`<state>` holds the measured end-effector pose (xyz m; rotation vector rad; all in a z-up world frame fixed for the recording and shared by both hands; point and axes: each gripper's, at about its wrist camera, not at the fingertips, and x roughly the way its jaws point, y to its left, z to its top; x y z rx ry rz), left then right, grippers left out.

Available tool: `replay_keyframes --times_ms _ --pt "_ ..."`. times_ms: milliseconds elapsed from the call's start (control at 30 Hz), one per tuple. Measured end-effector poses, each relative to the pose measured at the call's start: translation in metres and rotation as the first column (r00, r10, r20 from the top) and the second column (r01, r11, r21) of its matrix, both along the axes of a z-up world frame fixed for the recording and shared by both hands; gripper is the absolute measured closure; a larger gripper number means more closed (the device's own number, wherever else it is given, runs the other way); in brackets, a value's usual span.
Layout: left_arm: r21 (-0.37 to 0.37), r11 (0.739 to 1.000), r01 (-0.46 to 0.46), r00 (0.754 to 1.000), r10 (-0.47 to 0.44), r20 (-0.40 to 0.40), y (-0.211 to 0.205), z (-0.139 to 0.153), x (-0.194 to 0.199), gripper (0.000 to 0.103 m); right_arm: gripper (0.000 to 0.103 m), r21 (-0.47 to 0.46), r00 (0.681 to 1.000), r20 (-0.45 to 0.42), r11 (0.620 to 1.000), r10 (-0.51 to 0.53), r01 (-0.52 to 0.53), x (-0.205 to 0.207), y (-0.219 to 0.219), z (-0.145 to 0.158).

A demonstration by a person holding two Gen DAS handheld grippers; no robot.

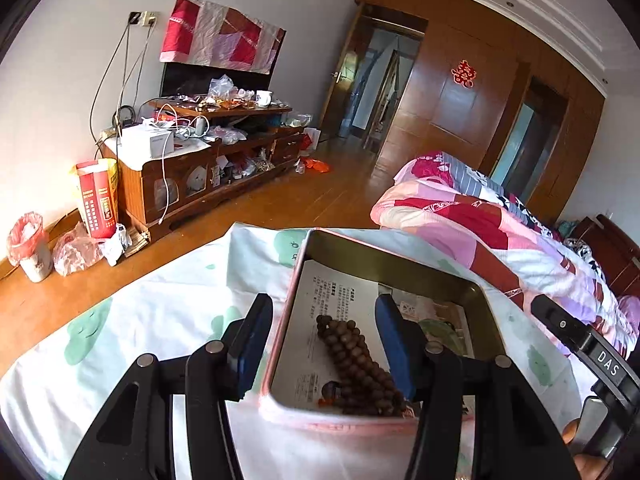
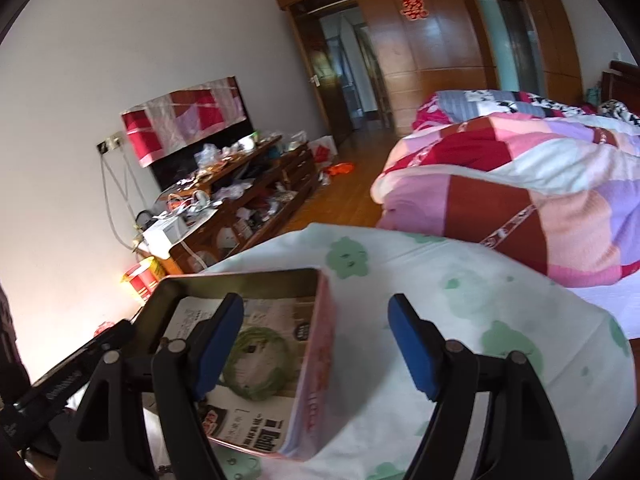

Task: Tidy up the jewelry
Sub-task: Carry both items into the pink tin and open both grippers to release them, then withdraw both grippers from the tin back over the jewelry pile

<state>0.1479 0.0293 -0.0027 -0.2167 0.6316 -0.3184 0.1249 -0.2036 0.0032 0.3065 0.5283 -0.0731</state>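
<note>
A pink tin box (image 1: 280, 320) lined with printed paper sits on a white cloth with green prints (image 1: 160, 312). A brown wooden bead string (image 1: 356, 364) lies inside it. My left gripper (image 1: 320, 344) is open, its jaws straddling the box's left wall, the right finger beside the beads. In the right wrist view the same box (image 2: 320, 344) holds a green bead necklace (image 2: 260, 364). My right gripper (image 2: 316, 348) is open and empty, straddling the box's right wall, left finger inside the box.
A patchwork quilt (image 2: 520, 184) lies on the bed at the right. A cluttered wooden TV cabinet (image 1: 208, 152) stands against the far wall. A bin (image 1: 28, 244) and bags sit on the wood floor at left.
</note>
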Motion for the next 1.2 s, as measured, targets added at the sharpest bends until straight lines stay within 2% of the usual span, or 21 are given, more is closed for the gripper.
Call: replay_keyframes --times_ms 167,267,467,633,733,867,1033,1200 --pt "0.043 0.999 0.013 1.000 -0.013 0.006 0.002 0.001 -0.027 0.049 0.016 -0.034 0.999 -0.004 0.998 -0.045 0.045 -0.024 -0.007 0.005" --pt "0.061 0.998 0.020 1.000 -0.021 0.012 0.005 0.000 -0.043 0.049 0.016 -0.054 0.999 -0.026 0.998 -0.036 0.035 -0.040 -0.006 0.000" --pt "0.041 0.999 0.036 0.999 -0.036 0.003 0.017 -0.004 -0.069 0.049 0.016 -0.072 0.999 -0.042 0.997 -0.034 0.031 -0.071 -0.004 -0.008" --pt "0.056 0.996 0.063 0.998 -0.063 -0.003 0.019 -0.005 -0.090 0.049 0.016 -0.084 0.998 -0.063 0.996 -0.029 0.024 -0.089 0.001 -0.015" --pt "0.067 0.994 0.083 0.997 -0.083 -0.010 0.020 -0.006 -0.102 0.049 0.016 -0.085 0.999 -0.046 0.996 -0.029 0.025 -0.099 0.005 -0.015" --pt "0.076 0.991 0.113 0.993 -0.112 -0.023 0.023 -0.008 -0.117 0.049 0.025 -0.109 0.999 -0.046 0.994 0.010 -0.015 -0.108 0.015 -0.014" --pt "0.048 0.983 0.178 0.982 -0.175 -0.066 0.026 -0.014 -0.137 0.049 0.026 -0.130 0.998 -0.032 0.990 0.053 -0.057 -0.121 0.028 -0.013" --pt "0.093 0.963 0.253 0.963 -0.241 -0.124 0.007 -0.026 -0.150 0.049 0.026 -0.123 0.997 -0.025 0.990 0.071 -0.074 -0.130 0.032 -0.013"
